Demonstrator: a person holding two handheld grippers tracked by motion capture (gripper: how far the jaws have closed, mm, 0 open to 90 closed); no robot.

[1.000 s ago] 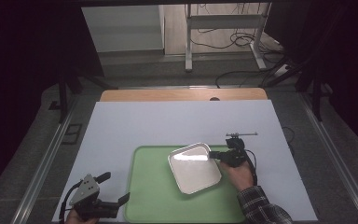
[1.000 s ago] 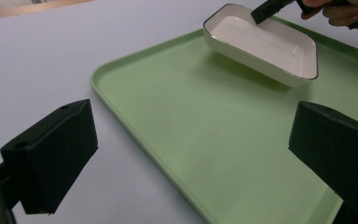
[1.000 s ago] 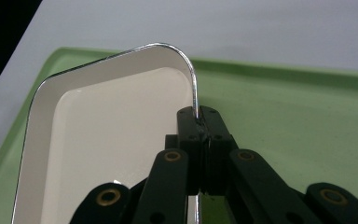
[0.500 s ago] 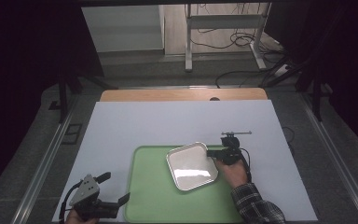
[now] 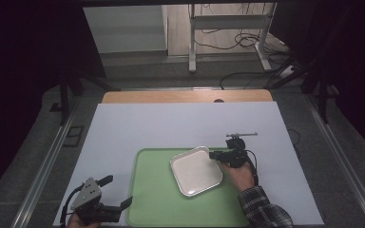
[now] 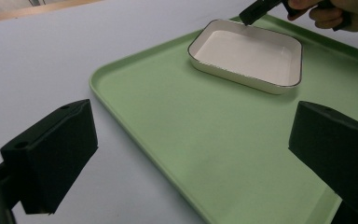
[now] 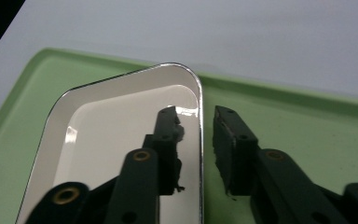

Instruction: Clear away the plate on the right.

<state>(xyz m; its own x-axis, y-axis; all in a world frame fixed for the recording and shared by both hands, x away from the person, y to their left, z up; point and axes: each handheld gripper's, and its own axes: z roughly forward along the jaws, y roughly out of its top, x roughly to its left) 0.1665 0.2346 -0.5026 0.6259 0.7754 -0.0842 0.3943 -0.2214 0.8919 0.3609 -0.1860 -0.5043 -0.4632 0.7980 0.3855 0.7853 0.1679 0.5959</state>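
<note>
Right gripper view: dish [image 7: 121, 121] rim between jaws

A white sheet [image 5: 171, 128] covers the wooden table [image 5: 185, 97].

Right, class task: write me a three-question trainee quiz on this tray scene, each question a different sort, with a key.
1. True or false: the white dish lies on the green tray.
2. Which hand-held gripper has the dish rim between its jaws: A) left B) right?
3. In the right gripper view, do the pads press on the rim, or is there a gap?

Key
1. True; the dish sits towards the tray's far right part.
2. B; one jaw is inside the dish, the other outside. The left one hovers apart, at the tray's near left corner.
3. A gap; the jaws have just been opening and straddle the rim without clamping it.
</note>
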